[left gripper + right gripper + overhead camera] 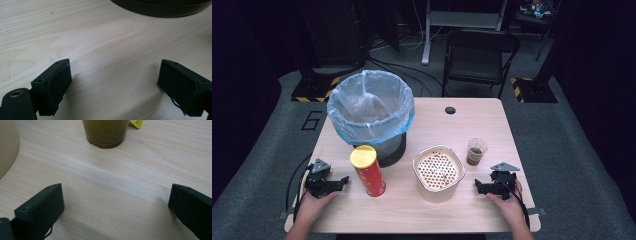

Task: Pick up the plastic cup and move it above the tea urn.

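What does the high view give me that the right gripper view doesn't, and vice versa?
High view alone: the lined trash bin, the red chip can standing upright, the white perforated bowl's inside, the left gripper and the person's hands.

Right gripper view alone: the cup's dark base up close, a yellow tag behind it, and bare wood between the right gripper's wide-open jaws.

Both: the wooden table, the cup of brown liquid, the bowl's outer wall, the right gripper.
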`<state>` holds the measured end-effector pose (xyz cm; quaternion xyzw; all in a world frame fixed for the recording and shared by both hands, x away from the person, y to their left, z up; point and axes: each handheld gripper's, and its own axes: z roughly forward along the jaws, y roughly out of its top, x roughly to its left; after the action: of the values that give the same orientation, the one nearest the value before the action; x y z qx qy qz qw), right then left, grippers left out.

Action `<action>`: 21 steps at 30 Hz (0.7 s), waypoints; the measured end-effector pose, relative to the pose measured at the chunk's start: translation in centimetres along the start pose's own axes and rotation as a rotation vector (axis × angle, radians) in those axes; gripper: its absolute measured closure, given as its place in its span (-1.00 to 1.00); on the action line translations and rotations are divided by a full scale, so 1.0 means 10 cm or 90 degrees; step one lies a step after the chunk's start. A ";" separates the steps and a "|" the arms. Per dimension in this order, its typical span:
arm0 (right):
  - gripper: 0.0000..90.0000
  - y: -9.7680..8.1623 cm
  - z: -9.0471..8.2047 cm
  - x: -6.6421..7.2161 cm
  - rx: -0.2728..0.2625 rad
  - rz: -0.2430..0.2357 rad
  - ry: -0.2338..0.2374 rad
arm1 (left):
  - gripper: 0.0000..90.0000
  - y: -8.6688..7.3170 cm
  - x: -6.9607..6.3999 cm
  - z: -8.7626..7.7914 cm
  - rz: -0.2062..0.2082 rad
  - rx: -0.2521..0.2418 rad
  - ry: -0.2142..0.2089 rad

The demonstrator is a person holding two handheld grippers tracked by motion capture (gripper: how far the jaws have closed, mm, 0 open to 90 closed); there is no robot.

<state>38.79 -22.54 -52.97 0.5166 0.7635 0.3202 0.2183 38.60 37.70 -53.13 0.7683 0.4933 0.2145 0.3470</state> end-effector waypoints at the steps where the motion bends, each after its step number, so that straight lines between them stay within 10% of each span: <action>1: -1.00 0.00 0.00 0.00 -0.002 0.001 0.001 | -0.75 0.00 0.00 -0.01 0.002 0.008 -0.004; 21: -0.81 -0.01 -0.02 0.03 -0.013 -0.004 0.014 | -0.69 0.01 -0.01 0.00 -0.016 0.002 0.016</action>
<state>38.47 -22.37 -52.86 0.5086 0.7642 0.3326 0.2161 38.63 37.62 -53.07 0.7597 0.5078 0.2186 0.3423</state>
